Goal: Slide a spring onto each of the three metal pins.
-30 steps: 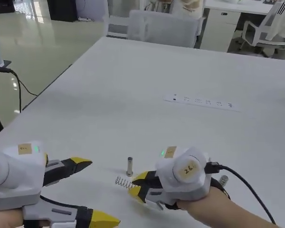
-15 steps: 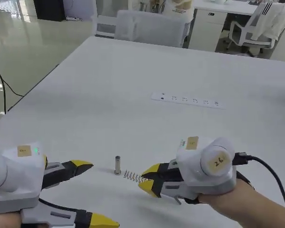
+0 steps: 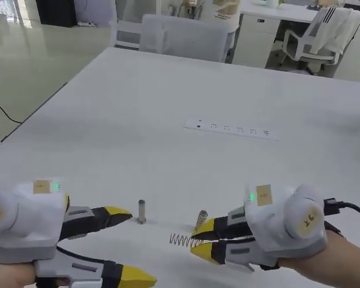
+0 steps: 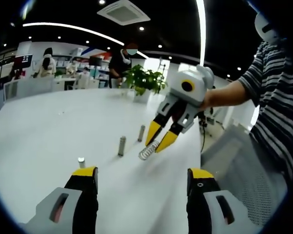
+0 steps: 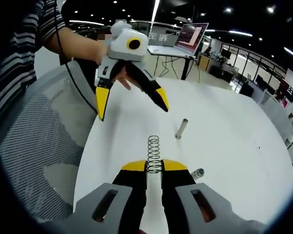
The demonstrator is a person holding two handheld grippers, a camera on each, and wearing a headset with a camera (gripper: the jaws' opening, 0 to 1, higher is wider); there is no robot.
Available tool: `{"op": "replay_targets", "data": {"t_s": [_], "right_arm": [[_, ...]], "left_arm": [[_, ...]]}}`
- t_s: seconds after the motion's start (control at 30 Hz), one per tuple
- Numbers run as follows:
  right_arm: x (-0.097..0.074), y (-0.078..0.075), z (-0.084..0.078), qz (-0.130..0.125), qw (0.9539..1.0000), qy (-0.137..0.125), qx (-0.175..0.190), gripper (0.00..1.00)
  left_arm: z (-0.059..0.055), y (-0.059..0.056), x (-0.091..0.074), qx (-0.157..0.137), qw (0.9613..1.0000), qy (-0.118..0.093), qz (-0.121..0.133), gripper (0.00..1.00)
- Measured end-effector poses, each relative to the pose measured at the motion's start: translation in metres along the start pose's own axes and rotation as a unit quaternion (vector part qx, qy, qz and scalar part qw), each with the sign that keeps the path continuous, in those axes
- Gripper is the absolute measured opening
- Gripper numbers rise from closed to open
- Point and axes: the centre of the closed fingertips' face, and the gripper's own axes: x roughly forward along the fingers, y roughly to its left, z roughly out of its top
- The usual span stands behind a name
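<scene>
In the head view the bottom edge of the frame cuts off the left gripper at lower left. The white body of the right gripper at lower right hides whatever lies behind it. The second pin shows only its top above that gripper's upper jaw. One end of the spring is lost between the yellow tips, and I cannot tell whether its free end touches the table.

The spring is a thin, pale wire coil, stretched loosely and sticking straight out past the tips. In the right gripper view it rises from the bottom centre of the frame. The right gripper's jaws are pinched closed on its near end.

The left gripper's jaws stand wide apart with nothing between them. The first pin, a short grey metal cylinder, stands upright just past the tip of its upper jaw.

In the left gripper view the third pin sits at lower left, small and blurred. A white power strip lies mid-table.
</scene>
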Motion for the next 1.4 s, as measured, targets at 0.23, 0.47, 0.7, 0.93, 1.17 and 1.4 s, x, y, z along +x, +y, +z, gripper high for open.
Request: {"op": "replay_targets", "data": {"t_s": [0.23,0.47,0.7,0.93,1.17,1.4], "right_arm": [[-0.010,0.009,0.000,0.014,0.9998,-0.009,-0.013,0.07],[-0.014,0.014,0.004,0.020,0.9996,-0.017,-0.015,0.07],[-0.016,0.019,0.004,0.022,0.9994,-0.020,-0.016,0.07],[-0.022,0.020,0.006,0.021,0.9993,-0.023,-0.019,0.07],[-0.025,0.020,0.006,0.022,0.9993,-0.022,-0.020,0.07],[-0.025,0.022,0.005,0.023,0.9993,-0.024,-0.013,0.07]], "left_arm": [[0.006,-0.014,0.018,0.011,0.9994,-0.001,-0.033,0.61],[0.008,-0.021,0.031,0.022,0.9983,0.006,-0.054,0.51],[0.011,-0.029,0.044,0.032,0.9964,0.006,-0.078,0.36],[0.012,-0.037,0.053,0.045,0.9939,0.005,-0.101,0.13],[0.014,-0.043,0.055,0.055,0.9917,0.002,-0.116,0.04],[0.013,-0.045,0.055,0.063,0.9901,0.002,-0.125,0.03]]}}
